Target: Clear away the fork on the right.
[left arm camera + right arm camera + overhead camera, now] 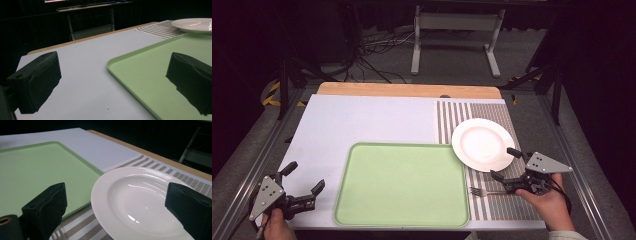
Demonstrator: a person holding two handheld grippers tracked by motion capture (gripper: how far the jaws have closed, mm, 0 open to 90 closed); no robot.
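A white plate (482,144) rests on the striped placemat (502,200), its left rim overlapping the corner of the green tray (402,182). A fork (484,191) lies on the placemat near the front edge. My right gripper (506,163) is open just off the plate's near right rim, its jaws wide with nothing between them; the right gripper view shows the plate (140,200) close ahead. My left gripper (304,177) is open over the white table cover, left of the tray (160,75), holding nothing.
The white cover (362,120) spans the table's left and middle, with a wooden edge (407,90) at the back. Beyond the table stand a metal frame (457,35) and floor cables (372,50). Metal rails run along both table sides.
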